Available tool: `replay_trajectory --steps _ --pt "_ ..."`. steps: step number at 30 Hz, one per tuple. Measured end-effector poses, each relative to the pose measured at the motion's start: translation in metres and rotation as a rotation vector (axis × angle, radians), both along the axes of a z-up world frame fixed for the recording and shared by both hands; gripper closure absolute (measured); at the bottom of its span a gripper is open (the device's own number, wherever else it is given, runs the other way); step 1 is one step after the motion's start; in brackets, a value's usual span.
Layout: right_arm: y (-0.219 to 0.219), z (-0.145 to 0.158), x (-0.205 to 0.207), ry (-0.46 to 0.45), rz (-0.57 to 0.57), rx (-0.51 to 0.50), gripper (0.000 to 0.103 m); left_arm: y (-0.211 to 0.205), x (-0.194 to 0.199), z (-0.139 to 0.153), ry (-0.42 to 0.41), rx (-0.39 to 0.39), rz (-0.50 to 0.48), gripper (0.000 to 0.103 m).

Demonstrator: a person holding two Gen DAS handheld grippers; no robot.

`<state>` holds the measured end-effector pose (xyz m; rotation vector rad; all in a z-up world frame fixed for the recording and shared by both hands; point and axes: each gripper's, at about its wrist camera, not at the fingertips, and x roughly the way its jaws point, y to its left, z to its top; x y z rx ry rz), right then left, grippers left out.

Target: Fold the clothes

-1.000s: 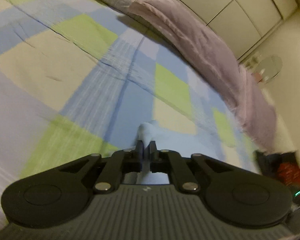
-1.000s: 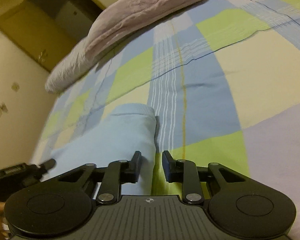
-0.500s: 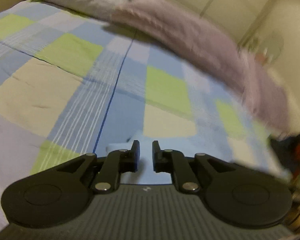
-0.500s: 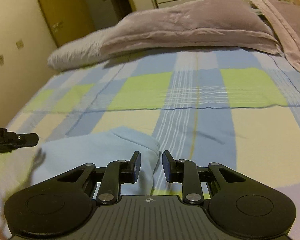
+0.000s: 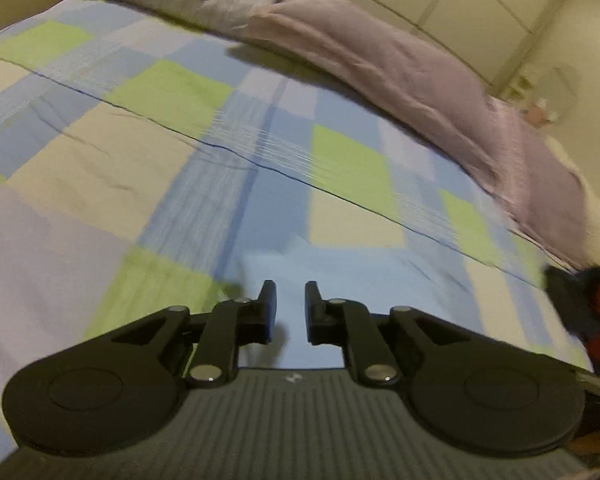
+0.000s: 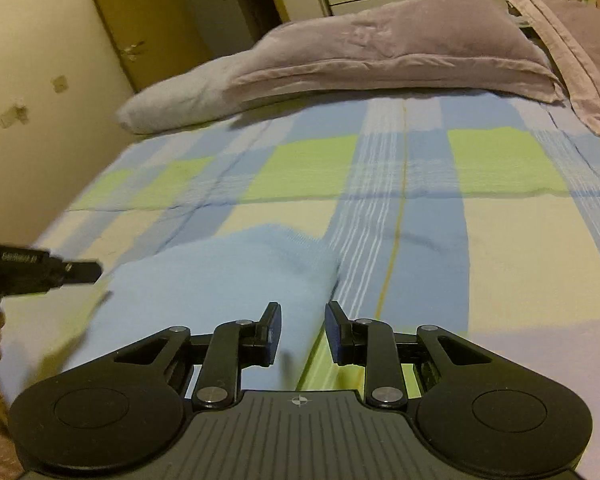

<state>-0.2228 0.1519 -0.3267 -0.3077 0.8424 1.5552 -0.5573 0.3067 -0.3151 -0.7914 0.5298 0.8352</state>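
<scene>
The light blue garment (image 6: 228, 280) lies flat on the checked bedsheet (image 6: 500, 248), near the front edge of the bed. The left gripper (image 5: 286, 300) and the right gripper (image 6: 302, 320) hang just above it — both jaws spread, holding nothing. Pillows (image 6: 380, 56) lie along the far edge.

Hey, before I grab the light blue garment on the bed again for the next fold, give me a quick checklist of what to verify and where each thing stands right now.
1. Left gripper open with nothing between its fingers: ok.
2. Right gripper open with nothing between its fingers: ok.
3. Light blue garment lying on the checked bedspread, not dangling: ok.
4. Garment's right edge sits between the right fingers' line of approach: ok.
5. Fold neat and aligned: cannot tell, near part hidden by the grippers.
6. Pillows apart from the garment: ok.
</scene>
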Motion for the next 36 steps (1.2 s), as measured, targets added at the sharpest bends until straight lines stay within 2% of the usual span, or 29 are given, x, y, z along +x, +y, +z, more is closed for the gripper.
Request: replay_trajectory --steps 4,6,8,11,13,14,16,18,19,20,26,30,36 --pt "-0.049 0.000 -0.032 -0.015 0.016 -0.027 0.075 -0.052 0.002 -0.006 0.060 -0.028 -0.057 0.088" --pt "-0.064 -0.005 -0.050 -0.040 0.023 -0.056 0.075 -0.066 0.006 -0.024 0.134 -0.047 -0.048 0.084" --pt "-0.065 -0.020 -0.063 -0.042 0.028 -0.120 0.075 -0.073 0.001 -0.039 0.108 -0.056 -0.005 0.084" --pt "-0.068 -0.018 -0.066 -0.046 0.008 -0.133 0.075 -0.079 -0.002 -0.028 0.102 -0.061 0.035 0.085" --pt "-0.072 -0.009 -0.066 -0.044 -0.001 -0.143 0.075 -0.086 -0.003 -0.017 0.123 -0.046 0.045 0.080" --pt "-0.076 -0.005 -0.066 -0.048 -0.004 -0.138 0.075 -0.091 -0.004 -0.013 0.141 -0.038 0.049 0.072" --pt "-0.084 -0.001 -0.068 -0.052 -0.013 -0.139 0.074 -0.104 -0.007 -0.007 0.166 -0.028 0.059 0.069" --pt "-0.091 -0.005 -0.069 -0.044 -0.029 -0.172 0.059 -0.119 -0.010 -0.005 0.191 -0.027 0.065 0.066" --pt "-0.097 -0.005 -0.070 -0.042 -0.036 -0.181 0.045 -0.125 -0.010 -0.004 0.201 -0.027 0.064 0.066" --pt "-0.103 -0.005 -0.070 -0.042 -0.041 -0.186 0.042 -0.132 -0.011 -0.003 0.213 -0.026 0.063 0.064" --pt "-0.126 0.010 -0.078 -0.055 -0.042 -0.156 0.042 -0.167 -0.006 0.003 0.302 0.013 0.034 0.059" --pt "-0.137 0.017 -0.084 -0.068 -0.048 -0.138 0.042 -0.187 -0.004 0.011 0.329 0.042 0.020 0.056" --pt "-0.154 0.017 -0.093 -0.037 -0.018 -0.114 0.042 -0.214 -0.003 0.025 0.404 0.091 0.027 0.053"
